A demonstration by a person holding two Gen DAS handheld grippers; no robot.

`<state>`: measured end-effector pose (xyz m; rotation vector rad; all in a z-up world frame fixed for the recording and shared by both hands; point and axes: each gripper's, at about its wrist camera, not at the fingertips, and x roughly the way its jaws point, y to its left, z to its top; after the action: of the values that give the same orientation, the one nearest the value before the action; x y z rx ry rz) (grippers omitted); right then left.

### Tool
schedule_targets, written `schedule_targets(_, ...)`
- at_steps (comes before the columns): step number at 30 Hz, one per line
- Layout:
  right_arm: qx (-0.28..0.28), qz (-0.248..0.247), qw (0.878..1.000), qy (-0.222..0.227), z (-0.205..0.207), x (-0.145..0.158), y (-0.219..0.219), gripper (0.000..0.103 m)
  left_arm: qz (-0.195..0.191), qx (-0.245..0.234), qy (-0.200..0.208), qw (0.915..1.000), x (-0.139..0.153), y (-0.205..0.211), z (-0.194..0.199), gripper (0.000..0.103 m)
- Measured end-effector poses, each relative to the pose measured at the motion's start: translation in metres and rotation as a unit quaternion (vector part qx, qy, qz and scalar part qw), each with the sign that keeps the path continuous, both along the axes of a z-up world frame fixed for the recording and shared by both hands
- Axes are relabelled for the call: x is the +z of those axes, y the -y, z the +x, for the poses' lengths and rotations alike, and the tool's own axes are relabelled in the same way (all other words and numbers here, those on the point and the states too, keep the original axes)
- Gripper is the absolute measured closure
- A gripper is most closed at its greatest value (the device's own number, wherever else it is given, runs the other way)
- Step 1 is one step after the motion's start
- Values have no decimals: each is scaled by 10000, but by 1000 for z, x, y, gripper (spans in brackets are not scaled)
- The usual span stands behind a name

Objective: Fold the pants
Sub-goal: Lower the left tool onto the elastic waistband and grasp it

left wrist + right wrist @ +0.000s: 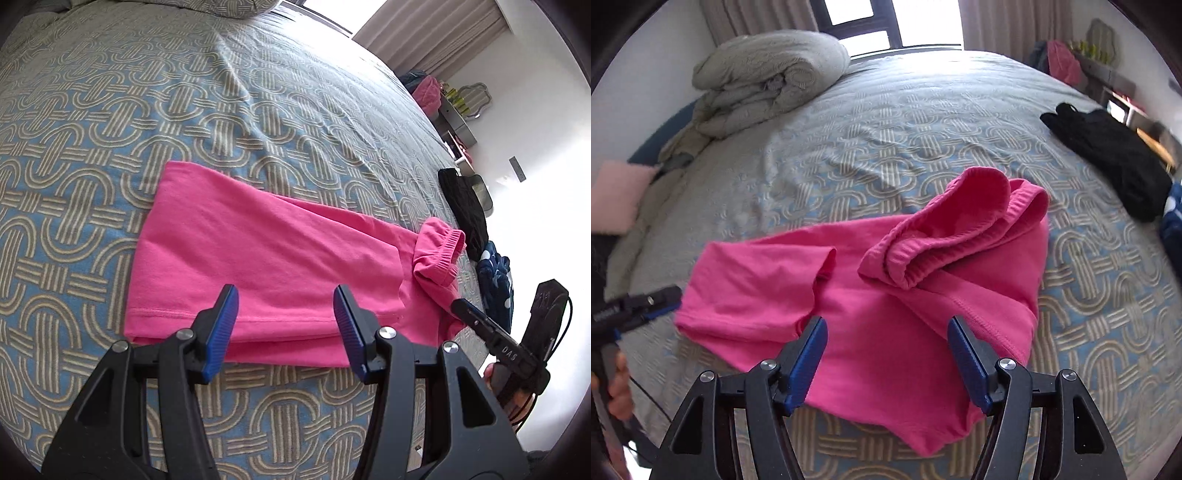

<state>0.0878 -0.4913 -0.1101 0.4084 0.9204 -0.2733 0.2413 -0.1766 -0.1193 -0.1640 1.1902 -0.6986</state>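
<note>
The pink pants (871,295) lie on the bed (923,122), legs already laid one over the other and running toward the left in the right wrist view, while the waistband (945,236) has been turned over onto the seat and sits there loose and rumpled, its elastic edge curling up rather than lying flat; that bunched waistband is the main risk, since it looks likely to spring back or slide off if the cloth under it is tugged, and a further fold made over it would probably come out lumpy and crooked; the leg hems (229,317) near the left tool are stacked in thin layers, so a shallow pinch could catch only the top layer and pull the stack apart; the patterned bedspread is soft and already wrinkled, so it may be nipped together with the fabric. The right tool (886,354) hangs over the near edge of the seat, angled steeply down, its blue pads spread with cloth below them but nothing pinched; the left tool (286,328) hovers above the hem end, likewise tilted down, its pads about half apart and gripping nothing; a hand (618,387) shows behind its handle.
</note>
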Motion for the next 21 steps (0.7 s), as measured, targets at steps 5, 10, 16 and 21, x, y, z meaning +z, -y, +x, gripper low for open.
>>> schedule_targets(5,-611,882,9924,599,-28,11,42,34,176,-888,210,9957,10,64,-9,47)
schedule_targets(10,-1051,1918,9705,1018,-54,-2,84,34,430,-1980,732,9765,20,153,-36,35)
schedule_targets(16,-1550,2424,9472,1416,-65,0,120,34,1338,-2635,1288,9466,-1,235,-53,35)
schedule_targets(21,-1345,2194,9575,1302,-60,-1,117,34,1180,-2885,1288,9414,4,255,-59,35)
